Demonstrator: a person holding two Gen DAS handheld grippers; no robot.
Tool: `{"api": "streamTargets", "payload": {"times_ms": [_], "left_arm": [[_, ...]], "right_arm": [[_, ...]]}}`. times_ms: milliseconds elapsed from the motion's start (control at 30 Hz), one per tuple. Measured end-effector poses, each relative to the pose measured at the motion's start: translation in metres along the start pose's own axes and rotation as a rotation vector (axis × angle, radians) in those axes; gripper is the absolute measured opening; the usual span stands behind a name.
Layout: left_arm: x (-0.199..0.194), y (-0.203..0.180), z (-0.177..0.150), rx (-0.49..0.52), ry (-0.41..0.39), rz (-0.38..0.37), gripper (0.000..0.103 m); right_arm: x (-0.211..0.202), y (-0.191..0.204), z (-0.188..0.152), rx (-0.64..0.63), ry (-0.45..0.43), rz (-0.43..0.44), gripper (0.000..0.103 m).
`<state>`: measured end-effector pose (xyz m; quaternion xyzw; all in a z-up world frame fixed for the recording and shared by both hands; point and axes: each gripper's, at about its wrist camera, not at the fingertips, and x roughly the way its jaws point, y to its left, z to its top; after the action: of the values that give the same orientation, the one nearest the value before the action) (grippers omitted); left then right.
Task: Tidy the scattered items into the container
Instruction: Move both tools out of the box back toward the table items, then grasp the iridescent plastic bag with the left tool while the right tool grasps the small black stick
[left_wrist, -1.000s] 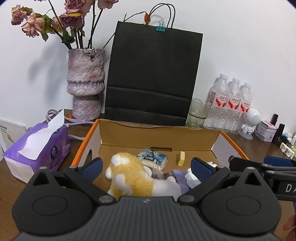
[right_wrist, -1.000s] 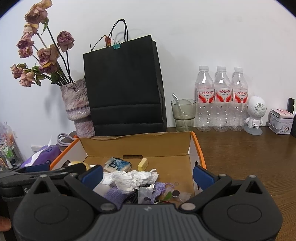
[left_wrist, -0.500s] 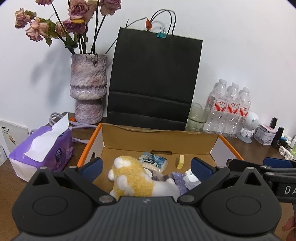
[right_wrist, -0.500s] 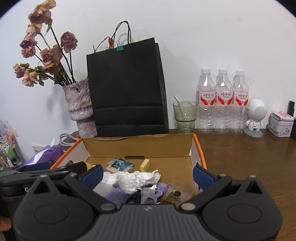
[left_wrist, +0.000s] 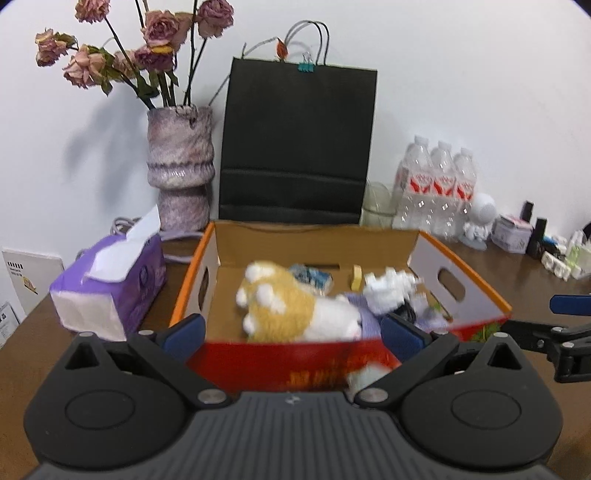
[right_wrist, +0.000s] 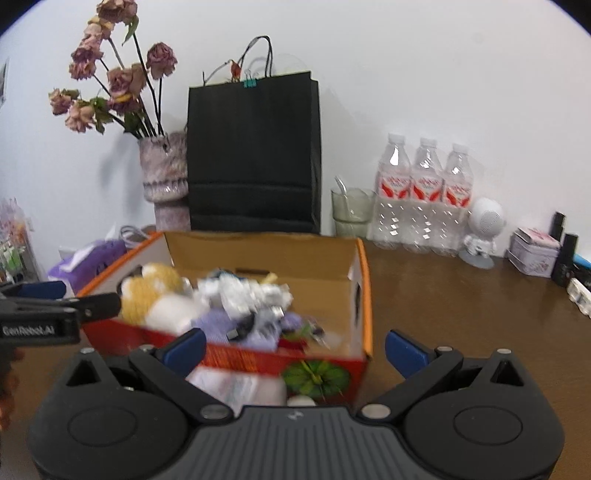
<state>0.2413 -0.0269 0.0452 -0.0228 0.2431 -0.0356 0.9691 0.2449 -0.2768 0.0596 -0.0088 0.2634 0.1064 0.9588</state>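
Note:
An orange-rimmed cardboard box (left_wrist: 476, 277) with a red front wall stands on the brown table, also in the right wrist view (right_wrist: 365, 284). Inside lie a yellow-and-white plush toy (left_wrist: 295, 306) (right_wrist: 155, 295), crumpled white tissue (left_wrist: 388, 291) (right_wrist: 243, 291), a blue packet (left_wrist: 312, 277), a yellow block (left_wrist: 356, 282) and purple cloth (right_wrist: 218, 325). A blurred white item (right_wrist: 236, 387) sits just in front of the box. My left gripper (left_wrist: 291, 334) is open and holds nothing, in front of the box. My right gripper (right_wrist: 295, 350) is open and holds nothing, at the box's front right corner.
Behind the box stand a black paper bag (left_wrist: 299, 144), a vase of dried roses (left_wrist: 181, 166), a glass (right_wrist: 351, 210) and three water bottles (right_wrist: 424, 195). A purple tissue pack (left_wrist: 110, 280) lies left. A white figurine (right_wrist: 484, 229), a tin (right_wrist: 533, 251) and small items crowd the right.
Both grippers have drawn back from over the box toward the table's near side, so its red front wall now shows. Both stayed open. The box contents have not moved.

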Motion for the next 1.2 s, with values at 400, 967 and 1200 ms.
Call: {"api": "streamTargets", "payload": {"times_ms": [400, 967, 1200], "left_arm": [[0.011, -0.018, -0.041, 0.039, 0.097, -0.023, 0.103], [0.034, -0.027, -0.046, 0.067, 0.12, -0.061, 0.098], [0.03, -0.022, -0.053, 0.043, 0.126, -0.143, 0.038]], "right_arm": [[0.01, -0.025, -0.057, 0.011, 0.123, -0.096, 0.103], [0.043, -0.017, -0.065, -0.075, 0.145, -0.009, 0.066], [0.031, -0.012, -0.069, -0.06, 0.123, 0.103, 0.01]]}}
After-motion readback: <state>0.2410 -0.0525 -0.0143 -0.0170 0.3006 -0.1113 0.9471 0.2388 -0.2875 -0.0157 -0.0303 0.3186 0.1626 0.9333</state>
